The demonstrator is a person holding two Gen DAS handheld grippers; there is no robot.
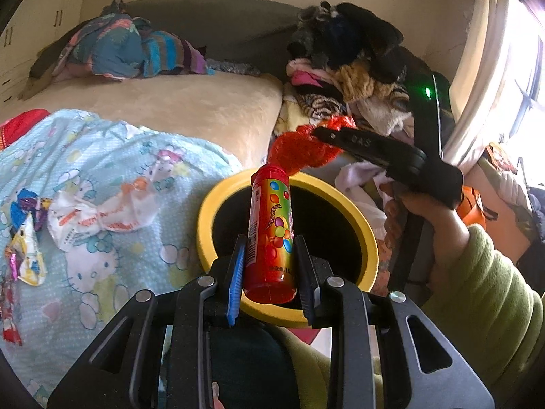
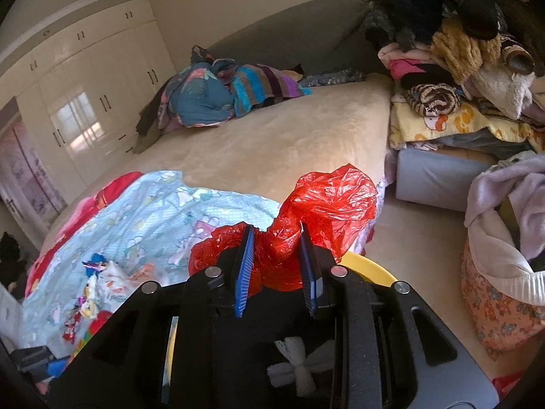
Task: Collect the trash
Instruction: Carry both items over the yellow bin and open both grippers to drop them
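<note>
Left gripper point(image 1: 270, 255) clamped on a red candy tube point(image 1: 270, 228), held over the yellow-rimmed bin point(image 1: 204, 225). Right gripper point(image 2: 277, 255) clamped on a crumpled red plastic bag point(image 2: 327, 204), near the same bin. Crumpled wrappers point(image 1: 95, 221) lying on the blue cartoon blanket point(image 1: 136, 156).

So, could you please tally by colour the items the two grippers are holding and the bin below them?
Red: 2, the candy tube in the left gripper and the plastic bag in the right gripper.
Yellow: 1, the bin.
Total: 3.
</note>
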